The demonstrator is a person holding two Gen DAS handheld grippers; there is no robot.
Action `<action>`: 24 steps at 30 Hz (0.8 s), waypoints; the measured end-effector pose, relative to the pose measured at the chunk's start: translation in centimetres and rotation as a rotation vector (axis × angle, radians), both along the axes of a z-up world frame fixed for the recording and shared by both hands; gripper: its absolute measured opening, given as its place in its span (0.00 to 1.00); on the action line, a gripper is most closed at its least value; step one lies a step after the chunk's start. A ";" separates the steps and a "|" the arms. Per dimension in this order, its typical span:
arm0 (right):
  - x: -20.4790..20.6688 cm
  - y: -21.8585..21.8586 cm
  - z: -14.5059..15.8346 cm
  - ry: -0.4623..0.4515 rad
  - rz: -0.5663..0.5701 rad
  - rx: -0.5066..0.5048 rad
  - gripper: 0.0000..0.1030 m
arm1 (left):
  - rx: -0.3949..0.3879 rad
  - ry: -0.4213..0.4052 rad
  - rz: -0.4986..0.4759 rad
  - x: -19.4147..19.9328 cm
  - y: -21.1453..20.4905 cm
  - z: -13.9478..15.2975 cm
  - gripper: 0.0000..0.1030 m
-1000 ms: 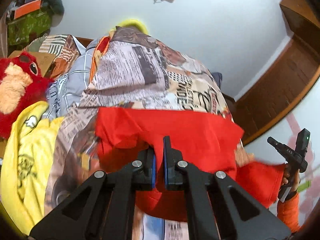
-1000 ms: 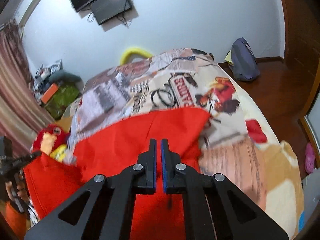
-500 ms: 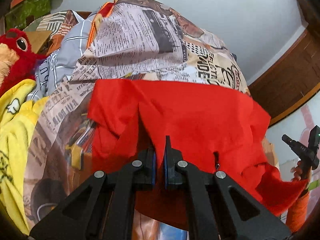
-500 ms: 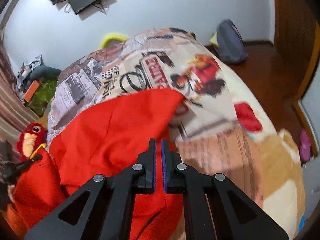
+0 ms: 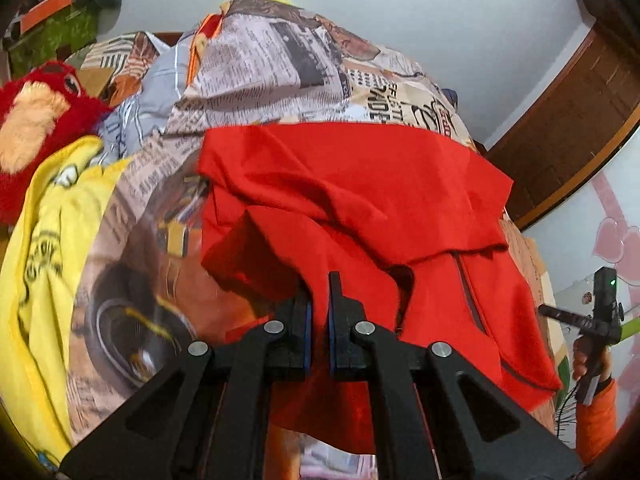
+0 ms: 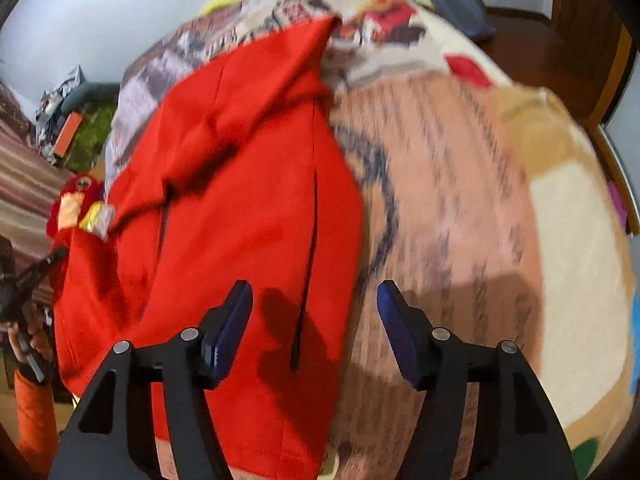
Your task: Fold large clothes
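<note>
Red garment (image 5: 360, 200) lies rumpled across the printed bedspread (image 5: 280, 64), partly folded over itself, one side running along the bed's near edge. Left gripper (image 5: 318, 320) has its jaws pinched tight on a fold of the red cloth. Right gripper (image 6: 314, 320) hovers just above the garment with jaws spread wide, holding nothing. Beside the bedspread's left edge lie a yellow shirt (image 5: 44, 248) and a red plush toy (image 5: 36, 120).

- The left wrist view looks along its fingers from low and close over the red garment (image 5: 360, 192), facing the far wall.
- The right wrist view looks down from higher, close over the bed (image 6: 460, 168).
- Both views share the garment, bed and red plush toy (image 5: 36, 120).
</note>
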State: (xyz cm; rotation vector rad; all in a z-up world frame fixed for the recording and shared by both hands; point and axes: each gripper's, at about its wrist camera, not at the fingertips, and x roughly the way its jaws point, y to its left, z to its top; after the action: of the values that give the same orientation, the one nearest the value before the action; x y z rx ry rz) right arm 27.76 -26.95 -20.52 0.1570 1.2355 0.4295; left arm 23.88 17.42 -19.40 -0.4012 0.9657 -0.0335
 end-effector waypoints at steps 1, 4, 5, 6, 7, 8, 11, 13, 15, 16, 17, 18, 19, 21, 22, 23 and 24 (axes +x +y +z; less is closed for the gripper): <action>-0.3 0.0 -0.5 0.011 -0.003 -0.003 0.59 | 0.004 0.006 -0.002 -0.3 -0.2 -0.1 0.05; -0.7 0.1 -2.5 0.037 -0.025 0.002 0.68 | 0.014 0.030 -0.016 -1.3 -0.9 -0.8 0.05; -0.6 0.3 -2.6 -0.009 -0.021 -0.001 0.69 | 0.019 0.037 -0.018 -1.5 -1.2 -1.0 0.05; -0.3 0.5 -2.7 -0.033 -0.021 -0.001 0.72 | 0.025 0.045 -0.021 -1.7 -1.4 -1.2 0.05; 0.0 0.8 -2.7 -0.034 -0.020 0.006 0.72 | 0.030 0.047 -0.025 -1.9 -1.6 -1.3 0.05; 0.6 1.2 -2.8 -0.033 -0.021 0.018 0.72 | 0.041 0.046 -0.031 -2.0 -2.0 -1.3 0.05; 1.3 2.4 -2.4 -0.056 0.013 0.032 0.53 | 0.064 0.047 -0.042 -2.0 -2.7 -1.2 0.05; 1.0 2.9 -1.8 -0.057 0.026 0.044 0.23 | 0.066 0.044 -0.044 -1.9 -2.8 -1.0 0.05; 0.7 3.1 -1.5 -0.040 0.043 0.063 0.10 | 0.066 0.037 -0.041 -1.7 -2.8 -0.6 0.05; 0.5 3.1 -1.3 -0.038 0.041 0.071 0.09 | 0.065 0.029 -0.041 -1.7 -2.8 -0.2 0.05; 0.3 3.3 -0.7 -0.053 0.044 0.079 0.09 | 0.064 0.022 -0.040 -1.6 -2.7 0.1 0.05; 0.0 3.3 -0.3 -0.069 0.048 0.087 0.08 | 0.061 0.013 -0.040 -1.5 -2.6 0.5 0.05; -0.1 3.2 0.3 -0.086 0.045 0.095 0.08 | 0.059 0.006 -0.040 -1.4 -2.6 0.8 0.05; 0.2 3.2 1.8 -0.118 0.034 0.125 0.08 | 0.053 -0.012 -0.036 -1.0 -2.3 1.6 0.05; 0.5 3.3 2.5 -0.134 0.028 0.141 0.08 | 0.048 -0.022 -0.032 -0.7 -2.2 2.1 0.05; 1.0 3.4 3.6 -0.155 0.026 0.159 0.08 | 0.040 -0.032 -0.032 -0.4 -2.0 2.5 0.05; 1.5 3.5 4.3 -0.169 0.036 0.171 0.08 | 0.039 -0.044 -0.031 0.0 -1.8 3.0 0.05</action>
State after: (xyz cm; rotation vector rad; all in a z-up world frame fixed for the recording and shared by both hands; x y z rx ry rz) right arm 29.24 -23.43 -16.23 0.2404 1.0362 0.5685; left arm 23.90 15.63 -16.39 -0.3487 0.9273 -0.0513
